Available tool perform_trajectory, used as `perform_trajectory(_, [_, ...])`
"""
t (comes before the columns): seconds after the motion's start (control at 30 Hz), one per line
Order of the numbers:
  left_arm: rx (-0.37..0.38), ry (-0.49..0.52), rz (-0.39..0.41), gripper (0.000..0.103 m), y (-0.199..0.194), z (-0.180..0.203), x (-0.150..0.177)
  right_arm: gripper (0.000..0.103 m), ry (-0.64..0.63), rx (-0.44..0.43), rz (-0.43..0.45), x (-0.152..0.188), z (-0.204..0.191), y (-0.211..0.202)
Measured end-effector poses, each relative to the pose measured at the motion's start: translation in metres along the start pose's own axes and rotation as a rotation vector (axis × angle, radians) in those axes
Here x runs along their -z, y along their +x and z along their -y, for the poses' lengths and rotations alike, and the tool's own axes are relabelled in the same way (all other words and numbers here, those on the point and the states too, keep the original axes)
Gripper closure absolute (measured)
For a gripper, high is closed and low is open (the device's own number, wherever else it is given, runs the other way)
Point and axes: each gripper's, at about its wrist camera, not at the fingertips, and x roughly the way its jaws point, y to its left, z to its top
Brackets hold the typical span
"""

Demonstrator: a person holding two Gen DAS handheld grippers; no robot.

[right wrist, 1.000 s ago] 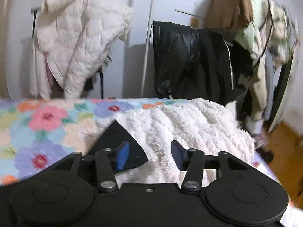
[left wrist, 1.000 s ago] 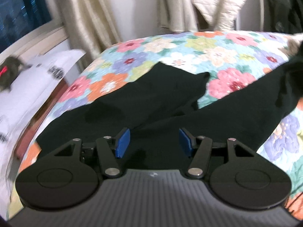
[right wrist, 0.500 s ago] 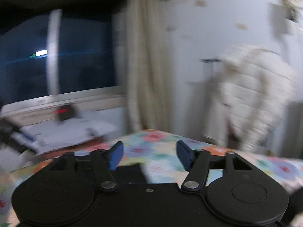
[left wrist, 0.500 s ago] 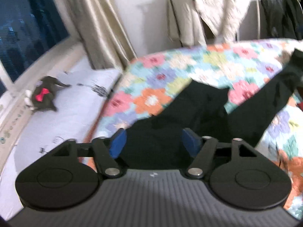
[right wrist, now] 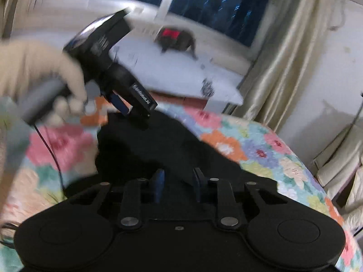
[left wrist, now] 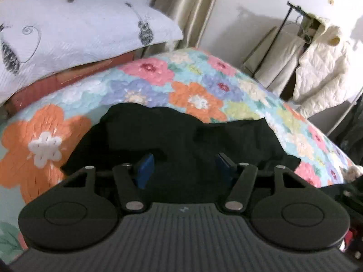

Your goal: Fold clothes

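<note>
- You're at the grab-an-edge stage by the look of it: the black garment [left wrist: 186, 133] is lying bunched on the floral quilt [left wrist: 195, 95], nowhere near a tidy fold yet.
- Your left gripper [left wrist: 185, 166] sits low over the near part of the cloth with its blue pads spread wide, nothing between them. From the right wrist view you can see that same tool [right wrist: 127, 106] in your gloved hand, nose down at the far edge of the black fabric.
- Your right gripper [right wrist: 178, 184] has its fingers drawn in to a narrow gap. There's black cloth right under and between them, but the frame is blurry and dark on dark, so I honestly can't tell if it's pinching fabric or just hovering.
- Next move, my guess: get both tools on matching corners or a hem, then lift and flatten it before folding over. Dark, limp cloth will be hard to read, so go for an edge that stands out against the flowers.
- Count: one black garment, two grippers, one quilt, one white patterned pillow [left wrist: 74, 34] at the head, one dark stuffed toy [right wrist: 178, 38] with a red patch by the window, one cream quilted jacket [left wrist: 322, 68] hanging on a rack.
</note>
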Motion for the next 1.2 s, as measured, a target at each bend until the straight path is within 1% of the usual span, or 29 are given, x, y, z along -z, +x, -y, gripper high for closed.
perform_trajectory(0.03, [0.014, -0.009, -0.013, 0.049, 0.007, -0.004, 0.001, 0.074, 0.002, -0.01, -0.005, 0.0, -0.002, 0.013])
perform_trajectory(0.07, [0.049, -0.036, -0.002, 0.049, 0.009, -0.01, 0.001, 0.074, 0.003, -0.031, -0.013, -0.002, -0.004, 0.025])
perform_trajectory(0.1, [0.086, -0.067, 0.01, 0.051, 0.01, -0.017, 0.0, 0.07, -0.035, -0.033, -0.029, -0.004, -0.013, 0.036])
perform_trajectory(0.13, [0.124, -0.098, 0.022, 0.056, 0.012, -0.023, 0.0, 0.067, -0.081, -0.031, -0.046, -0.006, -0.022, 0.048])
perform_trajectory(0.17, [0.129, -0.117, 0.029, 0.063, 0.013, -0.027, -0.001, 0.066, -0.14, -0.02, -0.065, -0.006, -0.031, 0.061])
perform_trajectory(0.2, [0.111, -0.109, 0.035, 0.069, 0.014, -0.028, -0.003, 0.066, -0.203, -0.007, -0.085, -0.006, -0.039, 0.074])
perform_trajectory(0.23, [0.083, -0.086, 0.045, 0.076, 0.013, -0.027, -0.006, 0.065, -0.235, -0.006, -0.097, -0.009, -0.045, 0.083])
perform_trajectory(0.27, [0.061, -0.064, 0.056, 0.076, 0.013, -0.025, -0.009, 0.064, -0.258, -0.019, -0.097, -0.013, -0.05, 0.095])
perform_trajectory(0.3, [0.059, -0.058, 0.063, 0.076, 0.014, -0.024, -0.011, 0.059, -0.271, -0.028, -0.101, -0.016, -0.053, 0.101])
perform_trajectory(0.37, [0.072, -0.076, 0.092, 0.076, 0.013, -0.023, -0.018, 0.058, -0.291, -0.016, -0.101, -0.022, -0.056, 0.119])
perform_trajectory(0.4, [0.079, -0.088, 0.127, 0.076, 0.01, -0.024, -0.023, 0.059, -0.301, -0.014, -0.098, -0.024, -0.056, 0.124])
perform_trajectory(0.43, [0.079, -0.096, 0.168, 0.075, 0.003, -0.027, -0.028, 0.073, -0.286, -0.023, -0.097, -0.028, -0.053, 0.129])
perform_trajectory(0.47, [0.073, -0.103, 0.22, 0.073, -0.004, -0.029, -0.031, 0.087, -0.266, -0.034, -0.096, -0.032, -0.049, 0.132])
perform_trajectory(0.5, [0.065, -0.109, 0.275, 0.072, -0.013, -0.032, -0.034, 0.094, -0.187, -0.07, -0.087, -0.038, -0.037, 0.132])
perform_trajectory(0.6, [0.105, -0.099, 0.365, 0.068, -0.021, -0.04, -0.035, 0.095, 0.078, -0.102, -0.002, -0.045, 0.012, 0.111])
perform_trajectory(0.63, [0.145, -0.095, 0.372, 0.065, -0.018, -0.042, -0.033, 0.095, 0.187, -0.113, 0.027, -0.043, 0.034, 0.099])
perform_trajectory(0.67, [0.193, -0.098, 0.361, 0.064, -0.01, -0.042, -0.03, 0.095, 0.285, -0.138, 0.051, -0.039, 0.054, 0.09])
perform_trajectory(0.73, [0.273, -0.116, 0.292, 0.064, 0.011, -0.038, -0.026, 0.095, 0.412, -0.14, 0.09, -0.026, 0.09, 0.072])
perform_trajectory(0.83, [0.294, -0.09, 0.234, 0.063, 0.028, -0.02, -0.029, 0.094, 0.527, -0.216, 0.117, -0.006, 0.125, 0.063])
perform_trajectory(0.9, [0.292, -0.036, 0.234, 0.061, 0.028, -0.006, -0.031, 0.094, 0.601, -0.269, 0.134, 0.007, 0.147, 0.058])
perform_trajectory(0.93, [0.293, -0.014, 0.23, 0.057, 0.03, -0.001, -0.03, 0.094, 0.638, -0.295, 0.142, 0.014, 0.158, 0.056])
perform_trajectory(0.97, [0.303, -0.002, 0.225, 0.055, 0.032, 0.002, -0.028, 0.095, 0.635, -0.287, 0.13, 0.018, 0.161, 0.057])
perform_trajectory(1.0, [0.316, 0.009, 0.22, 0.055, 0.034, 0.004, -0.025, 0.096, 0.624, -0.246, 0.122, 0.02, 0.161, 0.061])
perform_trajectory(1.03, [0.331, 0.011, 0.207, 0.055, 0.038, 0.005, -0.023, 0.096, 0.63, -0.232, 0.122, 0.021, 0.162, 0.063])
perform_trajectory(1.07, [0.337, 0.016, 0.195, 0.053, 0.04, 0.006, -0.023, 0.096, 0.655, -0.258, 0.137, 0.026, 0.166, 0.063])
perform_trajectory(1.1, [0.341, 0.021, 0.183, 0.052, 0.042, 0.007, -0.022, 0.096, 0.701, -0.311, 0.167, 0.032, 0.17, 0.063])
perform_trajectory(1.2, [0.357, 0.089, 0.15, 0.041, 0.047, 0.016, -0.014, 0.096, 0.771, -0.339, 0.206, 0.038, 0.176, 0.075])
